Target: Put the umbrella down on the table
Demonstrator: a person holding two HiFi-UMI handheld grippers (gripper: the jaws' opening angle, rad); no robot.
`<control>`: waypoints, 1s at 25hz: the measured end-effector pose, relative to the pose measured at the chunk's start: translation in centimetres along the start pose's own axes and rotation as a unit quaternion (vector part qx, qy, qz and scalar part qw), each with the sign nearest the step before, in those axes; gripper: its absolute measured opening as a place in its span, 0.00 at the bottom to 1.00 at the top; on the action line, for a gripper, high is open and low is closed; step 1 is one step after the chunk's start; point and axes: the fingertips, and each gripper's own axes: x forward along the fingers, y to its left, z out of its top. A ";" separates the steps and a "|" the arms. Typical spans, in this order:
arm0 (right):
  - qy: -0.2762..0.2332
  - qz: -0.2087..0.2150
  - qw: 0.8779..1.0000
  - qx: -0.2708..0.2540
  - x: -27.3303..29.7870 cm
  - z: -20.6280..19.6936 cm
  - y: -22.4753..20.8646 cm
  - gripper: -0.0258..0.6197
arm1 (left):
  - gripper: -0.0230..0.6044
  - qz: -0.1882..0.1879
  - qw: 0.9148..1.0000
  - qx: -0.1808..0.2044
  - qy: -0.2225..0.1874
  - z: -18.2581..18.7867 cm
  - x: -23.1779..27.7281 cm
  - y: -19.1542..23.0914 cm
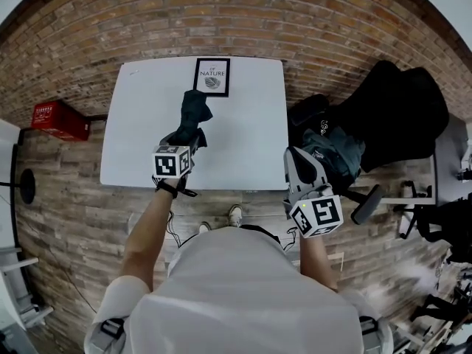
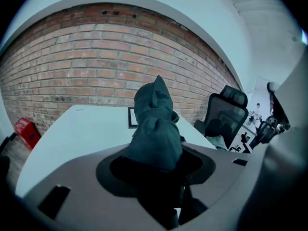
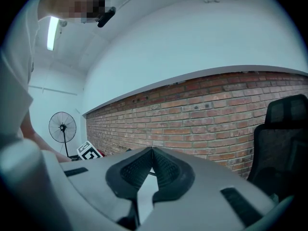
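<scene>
umbrella [image 1: 195,109] in left claw [image 1: 186,137] — table [image 1: 133,139] bare alongside

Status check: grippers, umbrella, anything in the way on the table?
Left gripper shut on umbrella, held over white table, not yet down. Right gripper shut, empty, beside table's right edge. Framed print at far edge, beyond umbrella's tip.

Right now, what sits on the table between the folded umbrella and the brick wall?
A black-framed picture sits there, just beyond the umbrella, at the table's far edge; the head view shows it best.
</scene>
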 end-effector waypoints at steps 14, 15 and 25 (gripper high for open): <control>0.018 -0.051 0.999 0.004 -3.0 -0.8 -3.3 0.07 | 0.42 0.033 0.995 -0.043 0.085 -2.7 8.4 0.1; 0.019 -0.051 0.999 0.002 -3.0 -0.8 -3.3 0.07 | 0.42 0.037 0.994 -0.043 0.091 -3.0 8.8 0.2; 0.032 -0.069 0.997 0.000 -3.1 -1.2 -4.0 0.07 | 0.42 0.077 0.989 -0.041 0.118 -4.6 10.7 3.0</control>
